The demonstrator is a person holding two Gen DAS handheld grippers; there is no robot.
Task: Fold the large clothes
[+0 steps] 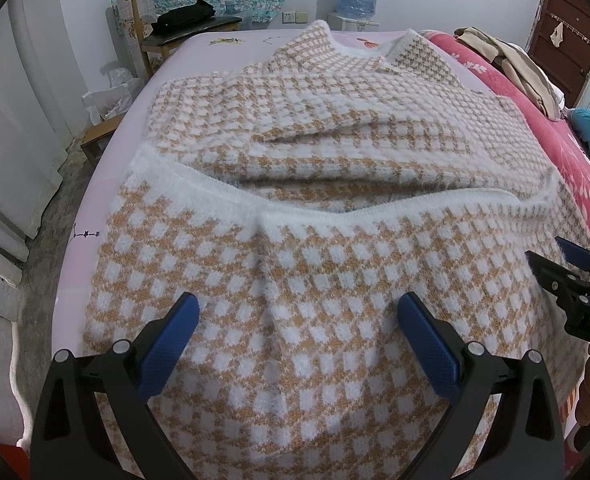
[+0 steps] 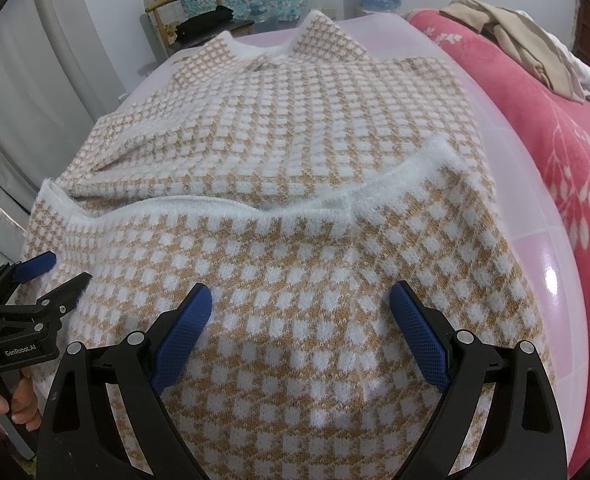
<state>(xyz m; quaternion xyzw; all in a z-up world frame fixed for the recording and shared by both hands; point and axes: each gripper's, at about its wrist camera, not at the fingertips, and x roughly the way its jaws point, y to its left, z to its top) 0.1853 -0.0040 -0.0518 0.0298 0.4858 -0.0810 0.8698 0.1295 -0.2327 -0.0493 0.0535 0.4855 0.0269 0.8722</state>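
A tan-and-white checked sweater (image 1: 315, 152) lies on the bed's pink sheet (image 1: 107, 184), its near part folded up so the white fuzzy hem (image 2: 199, 204) crosses the middle. Both the left hand-held gripper (image 1: 298, 308) and right hand-held gripper (image 2: 301, 298) hover over the near fold, jaws spread wide, gripping nothing.

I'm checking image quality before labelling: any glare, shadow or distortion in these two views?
Left wrist view: strong fisheye bending, dark vignette corners, soft shadow in the sweater fold; no glare. Right wrist view: same bending, a bright glare spot on the pink sheet, far chair slightly soft.
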